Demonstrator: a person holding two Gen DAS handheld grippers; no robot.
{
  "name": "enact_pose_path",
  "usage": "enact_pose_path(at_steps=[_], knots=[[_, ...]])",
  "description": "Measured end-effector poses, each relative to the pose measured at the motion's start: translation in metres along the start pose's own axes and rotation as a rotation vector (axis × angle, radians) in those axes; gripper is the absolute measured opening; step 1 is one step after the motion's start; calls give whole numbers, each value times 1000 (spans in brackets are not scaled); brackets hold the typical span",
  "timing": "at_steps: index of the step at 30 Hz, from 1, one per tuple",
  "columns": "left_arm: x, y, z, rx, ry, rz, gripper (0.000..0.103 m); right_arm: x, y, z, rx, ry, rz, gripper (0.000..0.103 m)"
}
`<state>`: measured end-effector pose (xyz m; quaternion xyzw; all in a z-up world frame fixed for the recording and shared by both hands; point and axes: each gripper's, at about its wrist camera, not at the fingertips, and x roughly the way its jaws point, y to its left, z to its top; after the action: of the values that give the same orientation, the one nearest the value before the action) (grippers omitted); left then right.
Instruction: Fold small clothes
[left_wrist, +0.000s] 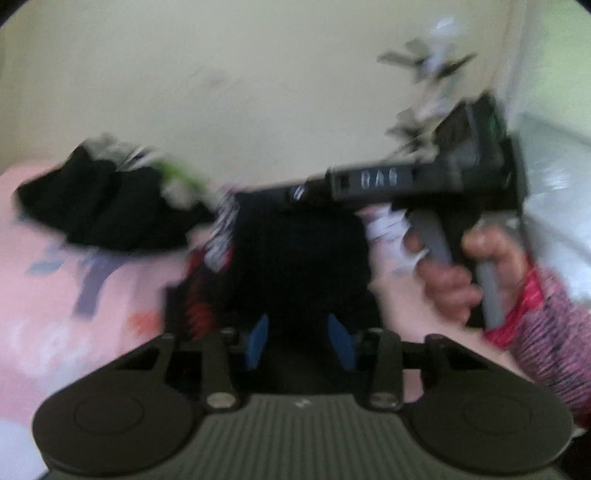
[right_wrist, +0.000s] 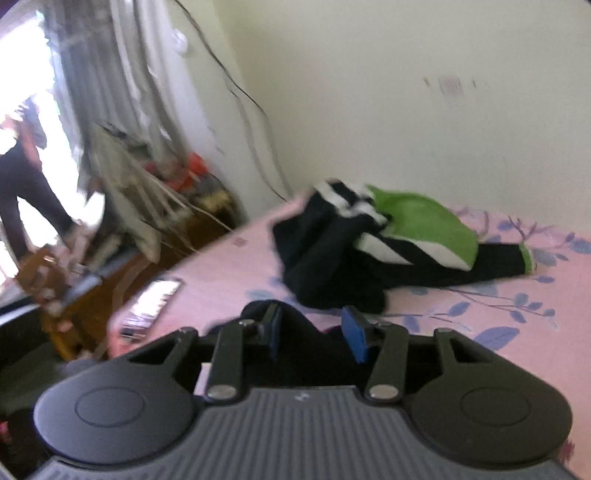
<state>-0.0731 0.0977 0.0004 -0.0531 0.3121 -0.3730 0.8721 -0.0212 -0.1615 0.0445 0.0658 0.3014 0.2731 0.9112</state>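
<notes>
1. While the left wrist view was badly blurred, the left tool (left_wrist: 300, 341) showed its two blue pads standing apart, with a dark garment (left_wrist: 299, 266) spread on the bed directly ahead and between them; whether the pads touched the cloth could not be told.
2. Along that garment's left edge ran a strip of red and white print (left_wrist: 210, 273), too smeared to read.
3. Farther back on the left lay a pile of black clothes (left_wrist: 96, 203) with a hint of green at its right end, resting on the pink floral bedsheet (left_wrist: 48, 295) near the pale wall (left_wrist: 240, 92).
4. On the right of this view, a hand (left_wrist: 465, 273) in a pink striped sleeve gripped the handle of the right tool (left_wrist: 295, 194), whose fingers reached leftward over the far edge of the dark garment.
5. Seen from the right wrist, the right tool's blue pads (right_wrist: 354, 334) were apart, with dark cloth bunched low between them (right_wrist: 295, 325).
6. Beyond them sat the same pile, black with green and white panels (right_wrist: 417, 225), on the pink sheet.
7. A phone (right_wrist: 153, 304) lay near the bed's left edge.
8. Past the edge stood a cluttered wooden stand (right_wrist: 74, 291), with curtains (right_wrist: 110, 74) behind it.
</notes>
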Motion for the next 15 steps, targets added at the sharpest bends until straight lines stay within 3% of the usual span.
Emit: enact_pose_path(at_steps=[2, 4, 6, 12, 13, 15], knots=[[6, 17, -7, -57, 50, 50, 32, 30, -16, 0, 21, 70, -88, 43], [4, 26, -14, -81, 45, 48, 28, 59, -30, -10, 3, 128, -180, 40], [2, 28, -18, -79, 48, 45, 27, 61, -42, -9, 74, 117, -166, 37], [1, 22, -14, -47, 52, 48, 30, 58, -31, -12, 21, 86, -243, 39], [-1, 22, -10, -59, 47, 35, 30, 56, -33, -12, 31, 75, -236, 42], [-6, 24, -3, -72, 21, 19, 31, 47, -35, -12, 55, 48, -236, 55]])
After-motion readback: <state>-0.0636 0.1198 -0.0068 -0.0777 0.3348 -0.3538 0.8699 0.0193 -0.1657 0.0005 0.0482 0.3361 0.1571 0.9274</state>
